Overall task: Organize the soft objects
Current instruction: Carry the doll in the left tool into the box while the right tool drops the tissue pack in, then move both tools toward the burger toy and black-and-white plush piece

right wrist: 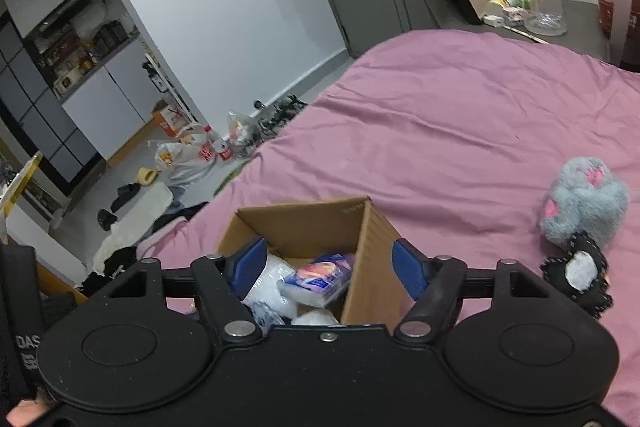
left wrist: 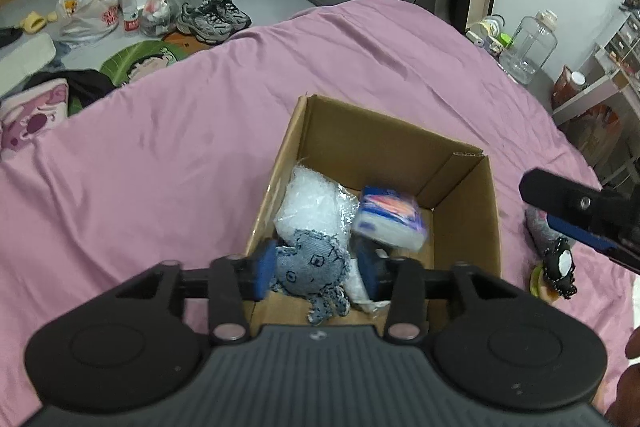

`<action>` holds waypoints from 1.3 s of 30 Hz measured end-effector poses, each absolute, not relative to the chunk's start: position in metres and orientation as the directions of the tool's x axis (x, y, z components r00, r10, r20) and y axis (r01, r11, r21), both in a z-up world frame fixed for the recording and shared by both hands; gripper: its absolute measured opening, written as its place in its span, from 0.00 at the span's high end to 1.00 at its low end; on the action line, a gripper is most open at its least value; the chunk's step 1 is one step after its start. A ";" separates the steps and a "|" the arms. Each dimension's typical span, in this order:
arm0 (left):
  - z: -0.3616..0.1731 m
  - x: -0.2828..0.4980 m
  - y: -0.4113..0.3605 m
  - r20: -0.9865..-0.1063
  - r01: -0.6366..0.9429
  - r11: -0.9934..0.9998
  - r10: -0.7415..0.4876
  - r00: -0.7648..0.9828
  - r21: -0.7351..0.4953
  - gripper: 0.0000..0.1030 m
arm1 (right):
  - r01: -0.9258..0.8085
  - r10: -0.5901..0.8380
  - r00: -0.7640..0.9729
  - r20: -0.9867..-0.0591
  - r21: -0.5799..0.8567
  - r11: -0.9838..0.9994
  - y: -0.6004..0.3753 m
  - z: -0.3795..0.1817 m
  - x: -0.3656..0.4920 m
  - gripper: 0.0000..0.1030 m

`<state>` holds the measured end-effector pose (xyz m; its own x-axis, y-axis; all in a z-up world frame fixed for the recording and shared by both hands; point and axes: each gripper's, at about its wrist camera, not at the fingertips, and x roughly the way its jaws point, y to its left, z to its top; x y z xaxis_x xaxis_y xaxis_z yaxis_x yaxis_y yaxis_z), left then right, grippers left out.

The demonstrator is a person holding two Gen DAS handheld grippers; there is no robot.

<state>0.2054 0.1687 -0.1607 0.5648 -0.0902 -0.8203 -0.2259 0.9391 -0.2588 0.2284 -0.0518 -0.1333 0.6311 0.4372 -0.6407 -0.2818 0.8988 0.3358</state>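
An open cardboard box (left wrist: 460,195) stands on the pink bed; it also shows in the right wrist view (right wrist: 372,247). Inside lie a white bubble-wrap bag (left wrist: 312,203), a blurred blue tissue pack (left wrist: 390,217) (right wrist: 320,277) and a denim doll (left wrist: 312,265). My left gripper (left wrist: 316,267) is over the box's near end, its blue pads on either side of the doll. My right gripper (right wrist: 332,267) is open and empty above the box; it also shows at the left wrist view's right edge (left wrist: 580,223). A grey plush (right wrist: 584,199) and a black-and-white plush (right wrist: 580,275) (left wrist: 560,267) lie on the bed to the right.
The pink bed sheet (left wrist: 180,155) spreads around the box. The floor at the left holds shoes (left wrist: 212,17), plastic bags (left wrist: 86,11) and a bottle (left wrist: 130,9). A clear jug (left wrist: 530,45) stands by the far bed edge. Shelves (left wrist: 616,67) stand at right.
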 end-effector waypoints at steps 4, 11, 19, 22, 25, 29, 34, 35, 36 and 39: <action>-0.151 0.206 0.162 -0.824 -0.216 0.942 -0.096 0.559 -0.256 0.36 | -0.261 0.419 0.611 -0.672 0.329 0.908 -0.058 -0.133 0.226 0.33; -0.130 0.201 0.151 -0.808 -0.203 0.953 -0.067 0.586 -0.226 0.22 | -0.258 0.393 0.602 -0.695 0.297 0.919 -0.078 -0.122 0.221 0.23; -0.109 0.199 0.131 -0.792 -0.192 0.960 -0.047 0.608 -0.204 0.21 | -0.236 0.388 0.617 -0.685 0.309 0.921 -0.111 -0.108 0.220 0.19; -0.102 0.198 0.121 -0.787 -0.175 0.965 -0.050 0.615 -0.197 0.21 | -0.231 0.384 0.633 -0.672 0.310 0.922 -0.122 -0.102 0.219 0.17; -0.096 0.199 0.109 -0.782 -0.160 0.969 -0.049 0.621 -0.188 0.21 | -0.207 0.383 0.646 -0.661 0.331 0.921 -0.137 -0.099 0.217 0.16; -0.092 0.202 0.093 -0.779 -0.144 0.972 -0.056 0.625 -0.185 0.21 | -0.175 0.368 0.647 -0.668 0.339 0.924 -0.153 -0.101 0.217 0.14; -0.088 0.204 0.074 -0.779 -0.129 0.975 -0.062 0.624 -0.181 0.21 | -0.137 0.339 0.640 -0.690 0.332 0.933 -0.173 -0.102 0.216 0.05; -0.087 0.204 0.071 -0.779 -0.127 0.975 -0.063 0.624 -0.181 0.21 | -0.131 0.338 0.640 -0.690 0.335 0.933 -0.178 -0.102 0.215 0.04; -0.087 0.205 0.067 -0.780 -0.125 0.976 -0.064 0.622 -0.180 0.21 | -0.125 0.338 0.639 -0.691 0.340 0.932 -0.185 -0.101 0.216 0.03; -0.086 0.208 0.053 -0.781 -0.122 0.978 -0.058 0.622 -0.169 0.21 | -0.098 0.343 0.642 -0.685 0.371 0.924 -0.205 -0.099 0.216 0.00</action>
<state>0.2082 0.0528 -0.0857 0.6222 -0.0577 -0.7807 -0.1216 0.9780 -0.1692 0.2160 -0.2054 -0.0988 0.6425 0.3431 -0.6852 -0.0981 0.9236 0.3706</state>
